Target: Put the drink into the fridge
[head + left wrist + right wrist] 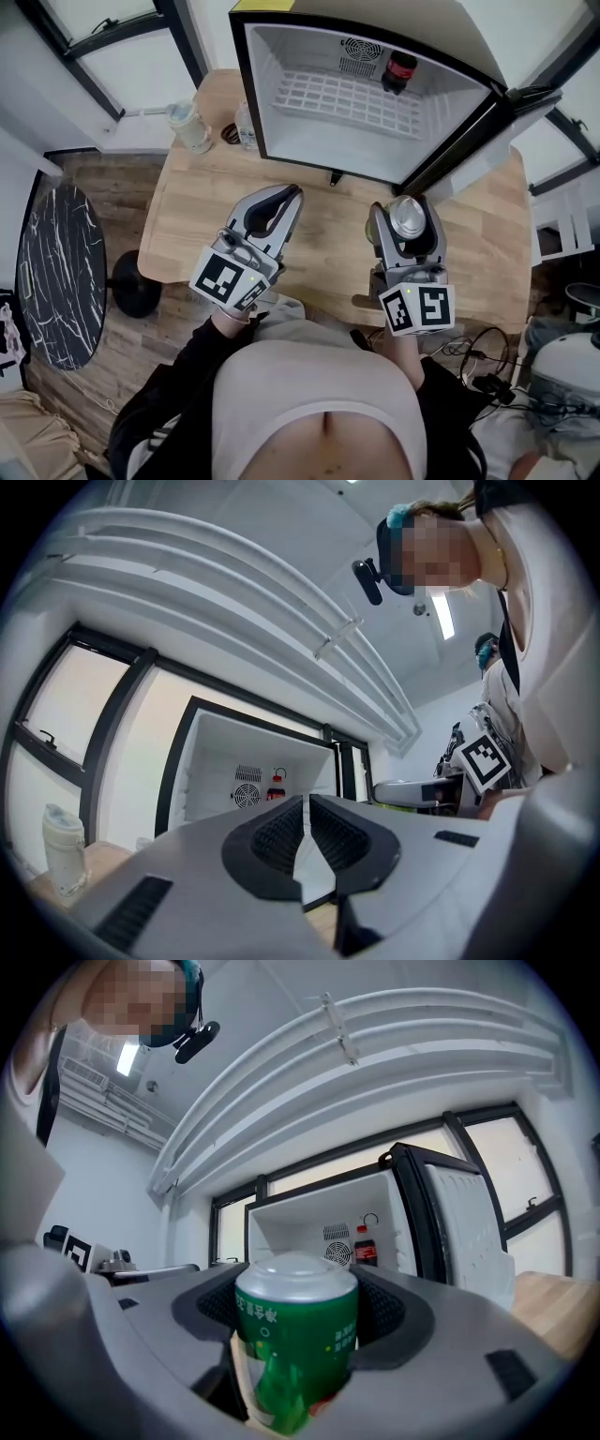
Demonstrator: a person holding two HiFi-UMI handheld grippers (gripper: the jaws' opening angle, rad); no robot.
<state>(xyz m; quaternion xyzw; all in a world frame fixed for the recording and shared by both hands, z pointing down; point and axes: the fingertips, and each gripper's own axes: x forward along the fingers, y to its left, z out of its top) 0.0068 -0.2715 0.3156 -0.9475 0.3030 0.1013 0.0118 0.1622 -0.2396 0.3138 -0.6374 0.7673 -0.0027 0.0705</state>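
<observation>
My right gripper (409,217) is shut on a green drink can (297,1335), whose silver top (408,216) shows between the jaws in the head view. The can hangs above the wooden table (319,234), just in front of the small fridge (361,94), which stands open with its door (487,141) swung to the right. A dark cola bottle (400,71) stands at the fridge's back right, also seen as the cola bottle (366,1252). My left gripper (281,199) is shut and holds nothing, its pads (281,834) almost touching, pointed at the fridge (253,780).
A pale lidded bottle (190,127) and a clear bottle (246,127) stand on the table left of the fridge. A wire shelf (352,98) lies inside it. A dark marble round table (58,272) is at the left, cables and gear (487,370) at the right.
</observation>
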